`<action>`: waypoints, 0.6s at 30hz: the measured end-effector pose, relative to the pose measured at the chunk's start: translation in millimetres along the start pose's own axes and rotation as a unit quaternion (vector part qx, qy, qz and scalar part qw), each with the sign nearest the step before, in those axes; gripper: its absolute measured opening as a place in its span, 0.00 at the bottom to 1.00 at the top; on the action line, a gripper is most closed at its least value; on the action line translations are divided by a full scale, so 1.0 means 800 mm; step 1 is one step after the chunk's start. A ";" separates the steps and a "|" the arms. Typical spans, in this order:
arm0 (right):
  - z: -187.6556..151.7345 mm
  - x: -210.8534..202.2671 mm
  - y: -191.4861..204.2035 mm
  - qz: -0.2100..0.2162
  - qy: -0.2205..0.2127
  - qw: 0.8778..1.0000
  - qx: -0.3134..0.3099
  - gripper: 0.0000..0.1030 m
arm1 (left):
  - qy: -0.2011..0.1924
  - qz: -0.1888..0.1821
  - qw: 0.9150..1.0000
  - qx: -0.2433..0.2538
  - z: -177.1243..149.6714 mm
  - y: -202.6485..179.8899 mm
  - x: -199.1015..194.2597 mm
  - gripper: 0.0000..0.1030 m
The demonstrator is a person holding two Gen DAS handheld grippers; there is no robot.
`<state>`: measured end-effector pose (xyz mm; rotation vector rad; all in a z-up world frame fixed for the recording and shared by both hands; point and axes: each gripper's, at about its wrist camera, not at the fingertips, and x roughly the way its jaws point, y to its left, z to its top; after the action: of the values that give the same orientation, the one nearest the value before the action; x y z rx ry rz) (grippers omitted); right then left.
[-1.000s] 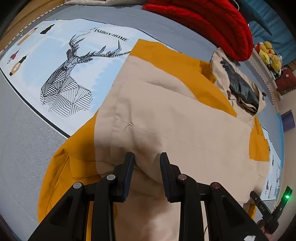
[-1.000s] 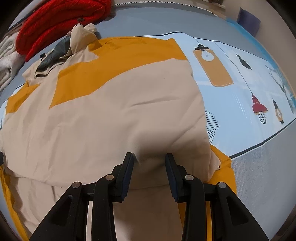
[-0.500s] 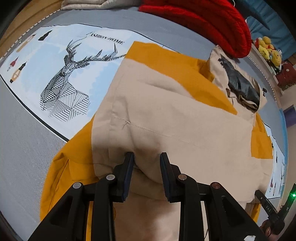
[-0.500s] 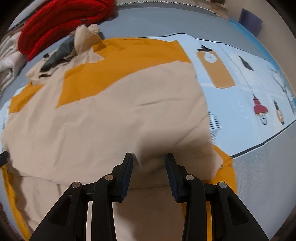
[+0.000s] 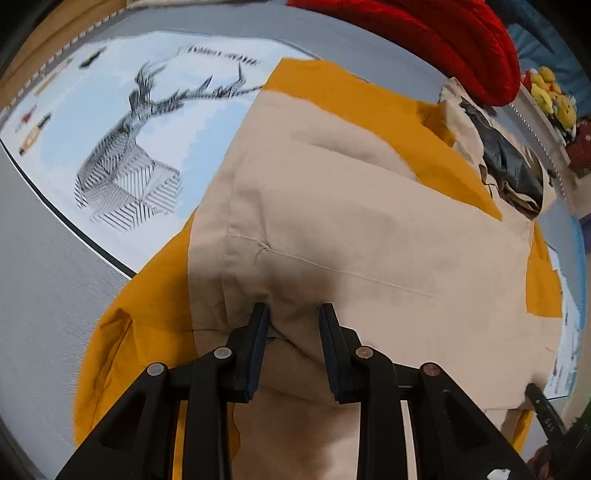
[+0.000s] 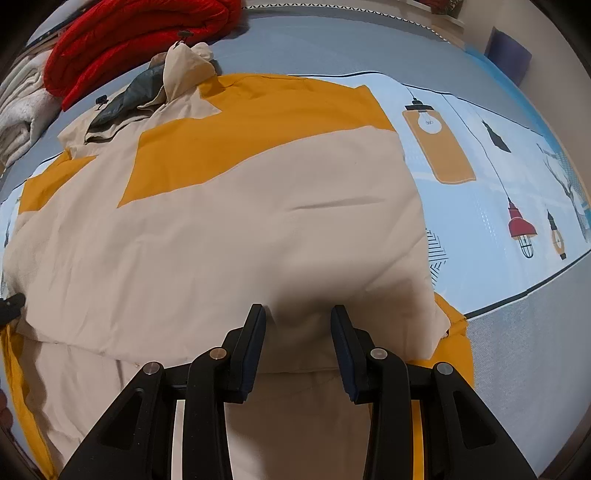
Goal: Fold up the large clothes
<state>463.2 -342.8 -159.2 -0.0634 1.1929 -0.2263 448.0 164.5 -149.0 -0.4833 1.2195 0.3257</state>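
Note:
A large beige and orange jacket (image 5: pixel 351 221) lies spread on the printed mat, its lower part folded up over its body. Its hood (image 5: pixel 509 173) with a dark lining lies at the far end. My left gripper (image 5: pixel 293 314) is shut on a bunched fold of beige cloth at the near edge of the folded layer. In the right wrist view the jacket (image 6: pixel 240 229) fills the middle, and my right gripper (image 6: pixel 298 314) is shut on the same folded edge near its right corner. Orange cloth shows below both grips.
A red quilted garment (image 6: pixel 129 33) lies beyond the hood (image 6: pixel 184 70), with pale folded blankets (image 6: pixel 18 110) beside it. The light blue printed mat (image 5: pixel 129 147) sits on a grey surface (image 6: pixel 535 350). Yellow plush toys (image 5: pixel 554 99) sit at the far right.
Both grippers keep their hold on the folded edge. The views have only shifted slightly, and the jacket lies as before.

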 end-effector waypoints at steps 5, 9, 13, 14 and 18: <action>0.000 -0.013 0.000 0.000 -0.006 1.000 -0.001 0.37 | -0.035 -0.012 0.999 0.020 -0.006 -0.022 -0.033 0.26; -0.002 -0.031 0.001 -0.001 -0.016 1.000 -0.005 0.37 | -0.070 -0.014 0.996 0.045 -0.011 -0.038 -0.058 0.26; -0.013 -0.056 0.001 -0.005 -0.031 0.999 -0.011 0.37 | -0.107 -0.017 0.991 0.075 -0.023 -0.054 -0.080 0.26; -0.017 -0.061 0.001 -0.007 -0.035 0.999 -0.012 0.37 | -0.115 -0.020 0.990 0.085 -0.029 -0.059 -0.086 0.26; -0.036 -0.085 -0.002 -0.009 -0.044 0.999 -0.011 0.37 | -0.128 -0.035 0.985 0.112 -0.053 -0.070 -0.103 0.28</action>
<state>412.3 -328.6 -107.7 -0.1020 1.1080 -0.2235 414.6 96.5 -71.9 -0.2792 0.9714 0.1807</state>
